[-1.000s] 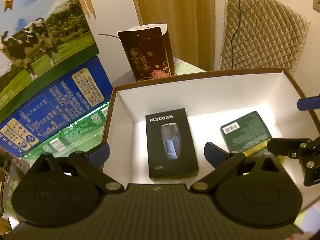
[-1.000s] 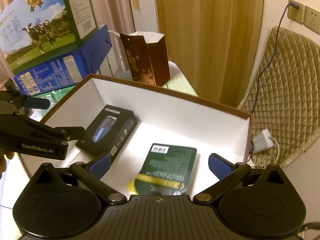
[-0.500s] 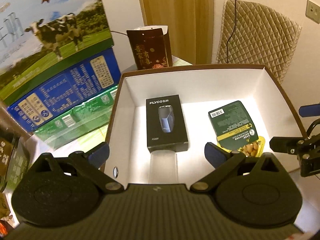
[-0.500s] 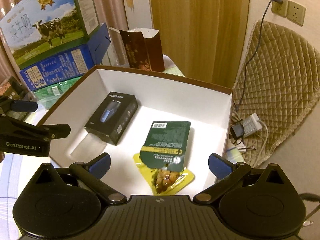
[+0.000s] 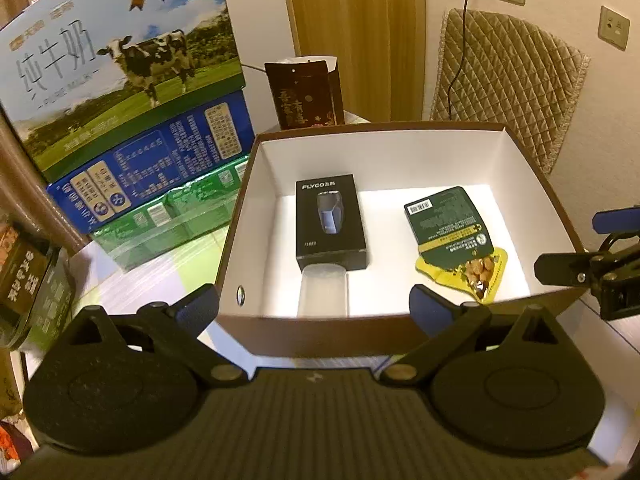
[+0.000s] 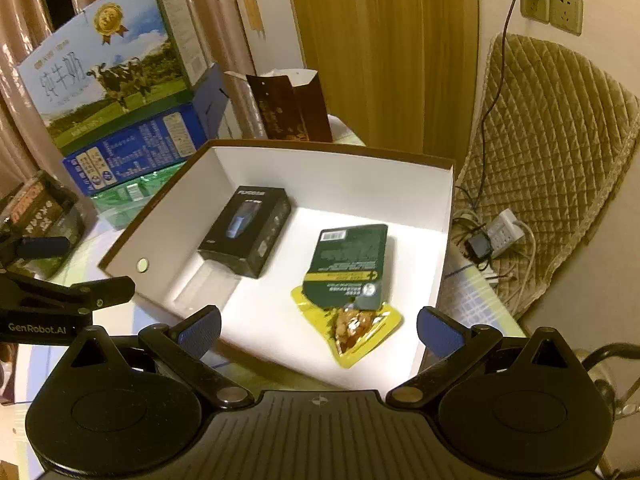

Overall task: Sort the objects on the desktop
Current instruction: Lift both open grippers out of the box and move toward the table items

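The left gripper [image 5: 314, 308] hangs with its jaws spread wide and nothing between them, its blue fingertips [image 5: 198, 307] just short of the near wall of the big open box [image 5: 320, 334]. The right gripper [image 6: 320, 326] is likewise spread and empty, poised over the box's near right corner; from the left wrist view it shows at the box's right edge [image 5: 588, 264], and the left one shows from the right wrist view off the box's near left corner [image 6: 68, 292].

Inside the box, which is brown outside and white within, a black shaver carton [image 5: 330, 222] marked FLYCO lies flat on the floor toward the left side. Well apart from it, on the right side of the box floor, lies a dark green snack packet [image 5: 448, 226] with its barcode end toward the far wall, and partly under its near end a yellow packet of nuts [image 5: 474, 274].

Beyond the box's far left corner stands a dark brown paper bag [image 5: 306, 96]. To the left of the box is a stack of milk cartons [image 5: 120, 80], the top one showing a cow. Off the box's right side a quilted cushion [image 6: 556, 152] leans on the wall, with a power strip [image 6: 504, 234] at its foot.
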Available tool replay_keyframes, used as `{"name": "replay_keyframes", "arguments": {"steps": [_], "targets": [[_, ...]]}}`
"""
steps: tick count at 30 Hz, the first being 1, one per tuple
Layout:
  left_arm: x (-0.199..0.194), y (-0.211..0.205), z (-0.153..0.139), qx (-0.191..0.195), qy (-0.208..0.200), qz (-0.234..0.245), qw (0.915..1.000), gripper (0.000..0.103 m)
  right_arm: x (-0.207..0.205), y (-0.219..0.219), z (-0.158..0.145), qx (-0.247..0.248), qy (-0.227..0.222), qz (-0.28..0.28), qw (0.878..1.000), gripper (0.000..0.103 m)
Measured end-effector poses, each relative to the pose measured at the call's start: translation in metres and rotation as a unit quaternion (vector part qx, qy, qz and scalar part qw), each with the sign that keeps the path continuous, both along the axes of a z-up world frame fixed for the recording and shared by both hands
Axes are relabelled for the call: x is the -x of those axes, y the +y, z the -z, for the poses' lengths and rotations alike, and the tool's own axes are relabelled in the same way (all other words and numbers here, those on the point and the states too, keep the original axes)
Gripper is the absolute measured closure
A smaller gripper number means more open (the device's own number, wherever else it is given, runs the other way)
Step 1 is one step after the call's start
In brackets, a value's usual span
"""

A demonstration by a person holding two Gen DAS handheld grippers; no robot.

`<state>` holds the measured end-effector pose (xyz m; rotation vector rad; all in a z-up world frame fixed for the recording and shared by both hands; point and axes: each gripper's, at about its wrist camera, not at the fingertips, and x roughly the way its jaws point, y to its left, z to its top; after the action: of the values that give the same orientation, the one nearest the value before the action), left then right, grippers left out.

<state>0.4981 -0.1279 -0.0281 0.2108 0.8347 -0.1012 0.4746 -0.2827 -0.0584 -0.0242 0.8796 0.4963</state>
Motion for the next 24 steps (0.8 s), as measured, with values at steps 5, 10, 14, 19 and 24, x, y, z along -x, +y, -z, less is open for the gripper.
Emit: {"name": "replay_keyframes", "arguments": {"steps": [5, 10, 14, 19, 24], "targets": [[0.020, 0.002, -0.002, 0.003, 0.000, -0.008, 1.0000, 0.003, 0.018, -0.004, -0.002, -0.005, 0.002, -0.001, 1.000, 0.002], [0.042, 0.002, -0.003, 0.009, 0.000, -0.012, 0.9999, 0.003, 0.038, -0.007, 0.000, -0.001, 0.006, -0.005, 1.000, 0.002], [0.060, 0.001, -0.002, 0.009, 0.000, -0.014, 0.9999, 0.003, 0.050, -0.012, 0.002, 0.001, 0.014, -0.003, 1.000, 0.002], [0.079, 0.003, -0.001, 0.029, 0.011, -0.018, 0.9994, 0.003, 0.064, -0.017, 0.001, 0.004, 0.014, -0.004, 1.000, 0.002], [0.099, 0.005, 0.004, 0.033, 0.017, -0.023, 0.9991, 0.003, 0.079, -0.019, 0.002, 0.010, 0.010, -0.010, 1.000, 0.002]]}}
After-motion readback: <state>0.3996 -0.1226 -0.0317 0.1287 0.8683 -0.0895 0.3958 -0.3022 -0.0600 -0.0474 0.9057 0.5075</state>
